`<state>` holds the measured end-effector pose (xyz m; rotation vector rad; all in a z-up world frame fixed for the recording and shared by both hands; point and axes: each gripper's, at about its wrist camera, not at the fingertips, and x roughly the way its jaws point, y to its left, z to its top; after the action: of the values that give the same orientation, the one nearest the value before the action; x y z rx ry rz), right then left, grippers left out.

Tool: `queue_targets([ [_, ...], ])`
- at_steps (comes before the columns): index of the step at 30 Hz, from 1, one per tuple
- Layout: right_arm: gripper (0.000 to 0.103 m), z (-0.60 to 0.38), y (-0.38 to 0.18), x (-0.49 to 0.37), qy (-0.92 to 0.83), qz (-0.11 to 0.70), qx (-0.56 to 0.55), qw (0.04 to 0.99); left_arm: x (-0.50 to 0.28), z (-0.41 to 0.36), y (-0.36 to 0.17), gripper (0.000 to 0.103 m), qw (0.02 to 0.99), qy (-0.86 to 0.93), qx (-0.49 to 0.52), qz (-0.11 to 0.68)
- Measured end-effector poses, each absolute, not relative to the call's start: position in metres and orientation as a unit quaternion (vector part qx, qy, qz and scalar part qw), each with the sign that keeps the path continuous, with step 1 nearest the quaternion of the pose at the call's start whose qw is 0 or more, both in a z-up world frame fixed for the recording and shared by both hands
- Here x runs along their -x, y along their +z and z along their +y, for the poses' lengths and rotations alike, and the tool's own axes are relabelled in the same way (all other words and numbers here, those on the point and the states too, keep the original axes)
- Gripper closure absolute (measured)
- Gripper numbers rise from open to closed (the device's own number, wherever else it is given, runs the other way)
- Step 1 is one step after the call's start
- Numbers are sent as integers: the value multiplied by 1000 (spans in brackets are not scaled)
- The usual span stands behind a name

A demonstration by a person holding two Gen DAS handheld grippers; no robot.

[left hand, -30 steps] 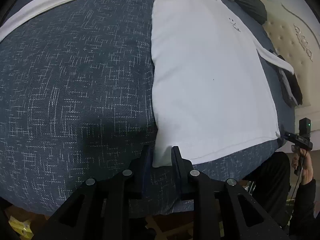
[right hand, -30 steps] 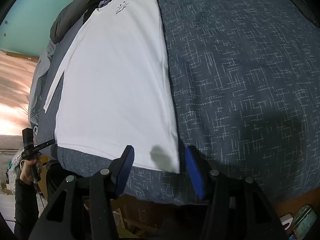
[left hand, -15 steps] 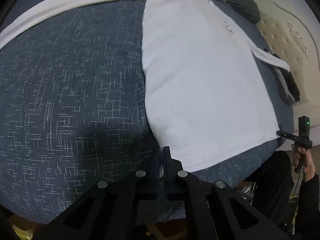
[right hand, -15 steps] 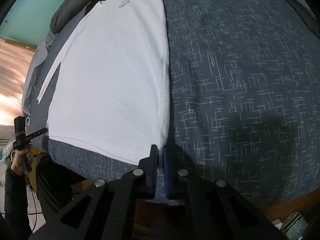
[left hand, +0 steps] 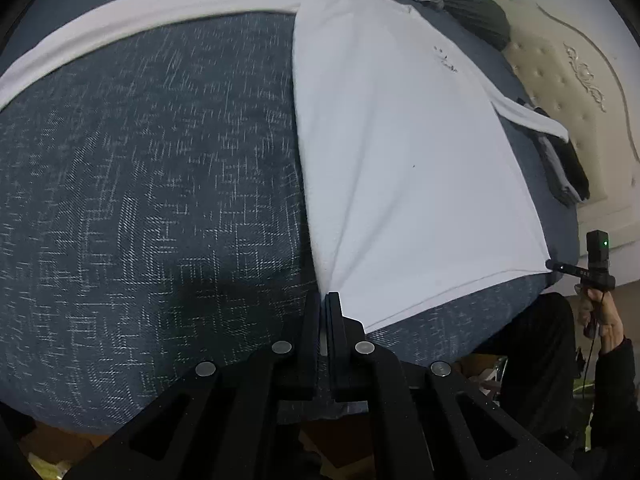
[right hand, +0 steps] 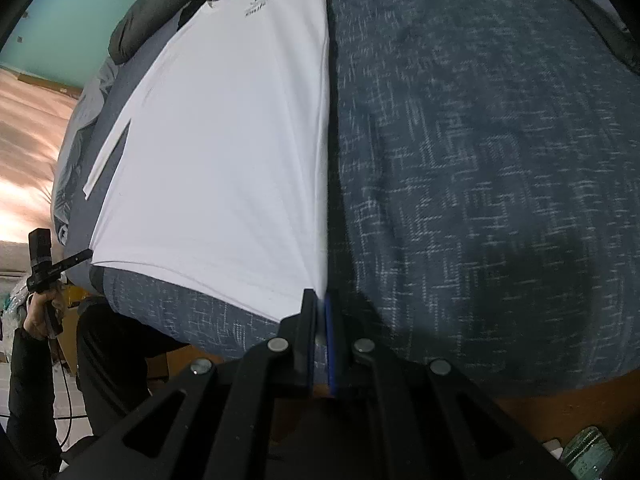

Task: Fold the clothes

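Bed point(left hand: 140, 200): covered in a dark blue bedspread with a pale crosshatch weave; it fills most of both wrist views. A cream tufted headboard point(left hand: 560, 80) stands at the far right of the left wrist view.

White long-sleeved shirt point(left hand: 400, 160): lies flat, front up, on the bedspread, its hem toward the near edge of the bed and its collar toward the far end. A small dark logo point(right hand: 256, 4) sits on the chest. One sleeve point(left hand: 140, 24) stretches out across the bed to the left in the left wrist view; the other point(right hand: 106, 152) lies alongside the body.

Dark clothing point(left hand: 568, 168): a heap lies beyond the shirt's far side, near the headboard.

Left gripper point(left hand: 323, 304): its fingers are closed together on one hem corner of the shirt; creases fan out from the pinch.

Right gripper point(right hand: 318, 300): its fingers, one faced in blue, are pressed together on the opposite hem corner, with the same radiating creases in the cloth.

Each view also shows the other gripper at the far hem corner, held in a hand point(right hand: 40, 316) with a dark sleeve.
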<state>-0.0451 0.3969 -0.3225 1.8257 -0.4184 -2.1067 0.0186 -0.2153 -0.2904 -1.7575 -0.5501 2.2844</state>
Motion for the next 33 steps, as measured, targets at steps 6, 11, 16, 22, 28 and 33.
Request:
queue_targets([
  [6,93,400,-329,49,-722,-178,-649,160,-16,-229,-283,98,88,783,584,-194],
  [11,69,419,-310,51,-736,-172,-638,149,-12,-247,-261,85,71,803,557,-199],
  [16,66,467,-272,74,-780,-226,-569,133,-8,-266,-238,82,53,822,529,-205],
  [22,52,543,-222,123,-837,-270,-470,78,50,-246,-222,75,43,848,481,-218],
  [28,49,610,-199,175,-869,-291,-401,18,104,-199,-251,71,44,861,454,-227],
  [33,44,648,-193,217,-879,-299,-369,-40,142,-178,-259,58,31,866,439,-238],
])
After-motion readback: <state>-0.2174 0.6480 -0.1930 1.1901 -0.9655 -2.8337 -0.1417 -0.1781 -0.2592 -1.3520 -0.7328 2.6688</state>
